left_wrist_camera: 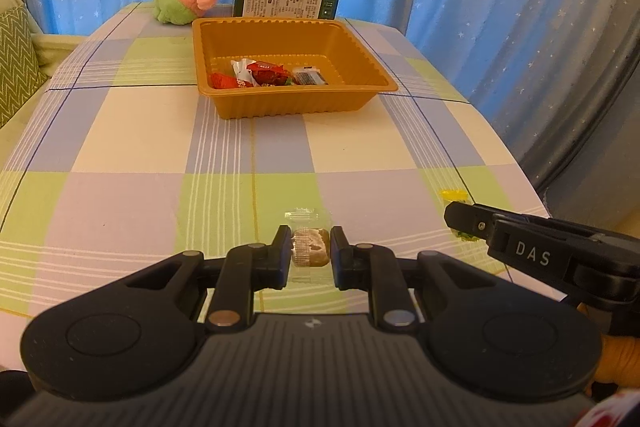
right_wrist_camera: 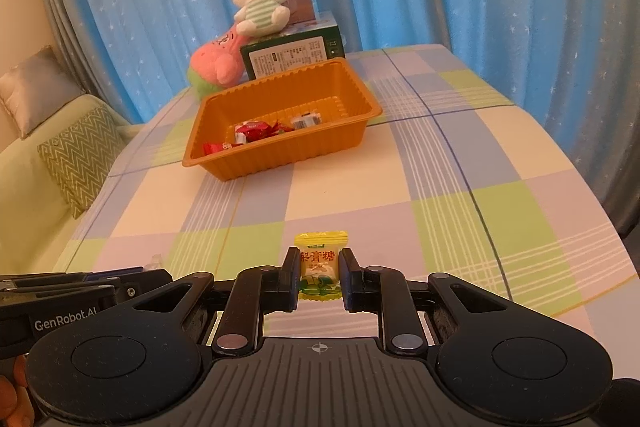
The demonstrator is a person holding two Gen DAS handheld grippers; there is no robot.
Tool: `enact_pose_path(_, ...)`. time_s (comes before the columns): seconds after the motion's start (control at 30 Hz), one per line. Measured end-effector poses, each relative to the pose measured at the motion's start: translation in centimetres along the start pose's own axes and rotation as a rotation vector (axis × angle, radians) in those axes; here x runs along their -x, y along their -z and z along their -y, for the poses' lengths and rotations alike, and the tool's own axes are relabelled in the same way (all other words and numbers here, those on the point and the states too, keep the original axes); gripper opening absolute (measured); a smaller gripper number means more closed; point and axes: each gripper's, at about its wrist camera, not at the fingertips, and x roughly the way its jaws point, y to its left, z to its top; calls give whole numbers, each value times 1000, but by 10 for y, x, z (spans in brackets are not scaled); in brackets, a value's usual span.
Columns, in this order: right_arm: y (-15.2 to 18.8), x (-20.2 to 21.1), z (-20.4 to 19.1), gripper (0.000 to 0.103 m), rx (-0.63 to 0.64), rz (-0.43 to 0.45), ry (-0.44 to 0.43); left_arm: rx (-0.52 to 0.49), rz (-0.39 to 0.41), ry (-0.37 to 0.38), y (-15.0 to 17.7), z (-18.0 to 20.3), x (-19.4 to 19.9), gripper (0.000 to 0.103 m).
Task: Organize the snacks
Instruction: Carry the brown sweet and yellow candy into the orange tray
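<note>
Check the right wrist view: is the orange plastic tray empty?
No. The orange plastic tray already holds several snacks, among them red-wrapped candies and a clear-wrapped snack.

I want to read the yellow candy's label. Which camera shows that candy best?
The right wrist view: the yellow candy lies face up between the right gripper fingers, red print showing. The left wrist view shows only yellow and green bits behind that gripper.

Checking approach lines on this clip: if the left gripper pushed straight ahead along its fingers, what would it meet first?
The clear-wrapped brown snack already sits between the left gripper fingers, so that comes first. Beyond it lies bare checked tablecloth, then probably the orange tray; depth is hard to judge.
</note>
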Motion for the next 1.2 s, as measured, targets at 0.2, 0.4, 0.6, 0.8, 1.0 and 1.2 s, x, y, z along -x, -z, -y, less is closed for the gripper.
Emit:
enact_pose_path(0.2,-2,2,1,20,-2,1,3,5,5,3,-2,-1,1,18)
enact_pose_path(0.4,-5,0,2,20,3,-10,7,11,5,4,-3,-2,0,18)
enact_pose_path(0.6,-9,-4,5,20,8,-23,14,13,2,7,-6,-2,-2,18)
enact_pose_path(0.8,-18,-11,9,20,18,-32,23,19,5,10,-17,-3,-7,18)
enact_pose_path(1.0,-31,-21,12,20,42,-35,25,26,16,21,-35,-4,-15,18)
enact_pose_path(1.2,-51,-34,13,20,72,-25,27,33,31,27,-58,-9,-25,18)
